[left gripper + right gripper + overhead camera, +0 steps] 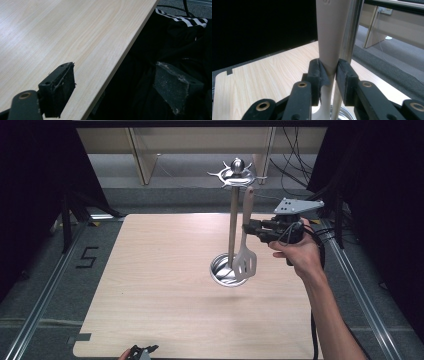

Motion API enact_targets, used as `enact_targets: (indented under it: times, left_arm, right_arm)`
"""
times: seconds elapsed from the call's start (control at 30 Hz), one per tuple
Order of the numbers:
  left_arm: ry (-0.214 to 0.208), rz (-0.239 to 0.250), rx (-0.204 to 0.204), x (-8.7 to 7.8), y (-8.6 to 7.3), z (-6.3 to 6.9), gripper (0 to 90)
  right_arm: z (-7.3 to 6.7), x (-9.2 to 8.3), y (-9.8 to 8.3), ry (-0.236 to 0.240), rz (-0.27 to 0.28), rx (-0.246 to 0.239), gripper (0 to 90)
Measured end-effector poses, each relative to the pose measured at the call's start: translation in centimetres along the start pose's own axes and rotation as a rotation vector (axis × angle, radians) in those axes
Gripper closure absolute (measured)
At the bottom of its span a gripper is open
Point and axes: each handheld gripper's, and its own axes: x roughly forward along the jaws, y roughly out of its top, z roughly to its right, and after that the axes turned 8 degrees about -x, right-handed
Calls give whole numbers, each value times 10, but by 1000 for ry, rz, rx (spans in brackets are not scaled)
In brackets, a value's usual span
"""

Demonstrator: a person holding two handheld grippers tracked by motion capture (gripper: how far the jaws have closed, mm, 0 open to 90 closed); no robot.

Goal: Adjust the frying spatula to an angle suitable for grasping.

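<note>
A metal utensil stand [233, 220] rises from a round steel base [220, 269] in the middle right of the table and has a ring of hooks [236, 174] at the top. A beige slotted spatula [244, 262] hangs upright beside the pole, blade down over the base. Its handle top reaches just under the hooks; I cannot tell whether it is hooked on. My right gripper [248, 229] comes in level from the right and is shut on the spatula handle [329, 32], with the pole [350, 32] just behind it. My left gripper [141, 352] is open with nothing between its jaws [117, 87] at the table's near edge.
The light wooden table [160, 295] has bare surface left of the stand and in front of it. In the left gripper view its edge [120, 60] drops to dark cloth. Cables and wooden frames lie on the floor beyond the far edge.
</note>
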Motion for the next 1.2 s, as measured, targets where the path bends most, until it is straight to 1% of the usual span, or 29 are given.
enact_targets:
  times: [0.03, 0.07, 0.1, 0.13, 0.23, 0.27, 0.3, 0.33, 0.37, 0.4, 0.43, 0.5, 0.53, 0.57, 0.6, 0.63, 0.67, 0.7, 0.73, 0.83, 0.87, 0.9, 0.93, 0.97, 1.0, 1.03, 1.1, 1.13, 1.2]
  left_arm:
    - [-1, 0, -2, 0, 0, 0, 165]
    - [-1, 0, -2, 0, 0, 0, 165]
    - [-3, -1, -1, 0, 0, 0, 165]
    - [-20, -1, -12, 1, 0, 1, 165]
    - [-16, -4, -6, 1, 0, 1, 165]
    - [-24, 12, -20, 2, 0, 2, 165]
    - [-30, 6, -20, 1, 0, 2, 165]
    - [-27, 6, -21, 1, 0, 2, 165]
    - [-25, 6, -19, 1, 0, 2, 165]
    - [-26, 6, -20, 1, 0, 2, 165]
    - [-20, -9, -5, 0, 0, 1, 165]
    - [-22, -15, -14, 0, 0, 2, 165]
    - [-23, -20, -9, 1, 0, 1, 165]
    - [-23, -20, -9, 1, 0, 1, 165]
    - [-20, -17, -11, 2, -1, 1, 165]
    - [-20, -17, -11, 2, -1, 1, 165]
    - [-20, -17, -12, 2, -1, 1, 165]
    - [-20, -17, -12, 2, -1, 1, 165]
    - [-21, -13, -17, 2, -1, 1, 165]
    - [-13, -15, -12, 2, -1, 1, 165]
    - [-20, -17, -11, 2, -1, 1, 165]
    - [-20, -17, -11, 2, -1, 1, 165]
    - [-21, -12, -18, 2, -1, 1, 165]
    - [-21, -12, -18, 2, -1, 1, 165]
    - [-18, -16, -12, 2, -1, 1, 165]
    - [-18, -16, -10, 2, -1, 1, 165]
    - [-22, -9, -19, 2, -1, 2, 165]
    - [-12, -12, 0, 1, 0, 0, 165]
    - [-7, -11, 1, 1, 0, 0, 165]
  right_arm:
    - [-2, 0, 0, 6, 0, 28, 739]
    - [-2, 0, 0, 6, 0, 28, 739]
    - [-2, -1, 1, -3, -2, 13, 734]
    - [-3, -1, 1, -3, -2, 21, 731]
    - [-2, -1, 0, -15, 13, 1, 726]
    - [-2, -2, 0, -10, 13, -4, 721]
    - [-4, -3, 0, 0, 7, 22, 717]
    - [-4, -3, -1, -1, 10, 12, 714]
    - [-6, -3, -2, -10, 15, 22, 707]
    - [-5, -4, -3, -2, 12, 14, 704]
    - [-6, -5, -5, -23, 17, 2, 693]
    - [-7, -7, -7, -28, 11, 11, 682]
    - [-6, -8, -8, -37, 25, -6, 675]
    - [-6, -8, -8, -37, 25, -6, 675]
    - [-8, -12, -10, -38, 8, 16, 666]
    - [-8, -12, -10, -38, 8, 16, 666]
    - [-8, -14, -13, -60, 12, -13, 653]
    - [-8, -14, -13, -60, 12, -13, 653]
    - [-11, -17, -14, -71, -4, -8, 639]
    - [-13, -18, -16, -73, 0, -6, 621]
    - [-13, -20, -16, -92, -1, -42, 613]
    - [-13, -20, -16, -92, -1, -42, 613]
    - [-17, -22, -17, -103, -19, -38, 600]
    - [-19, -22, -17, -111, -15, -36, 596]
    - [-19, -22, -17, -111, -15, -36, 596]
    - [-19, -23, -18, -108, -22, -55, 592]
    - [-21, -22, -19, -107, -21, -47, 588]
    - [-23, -22, -20, -120, -27, -61, 579]
    - [-24, -21, -21, -122, -25, -58, 573]
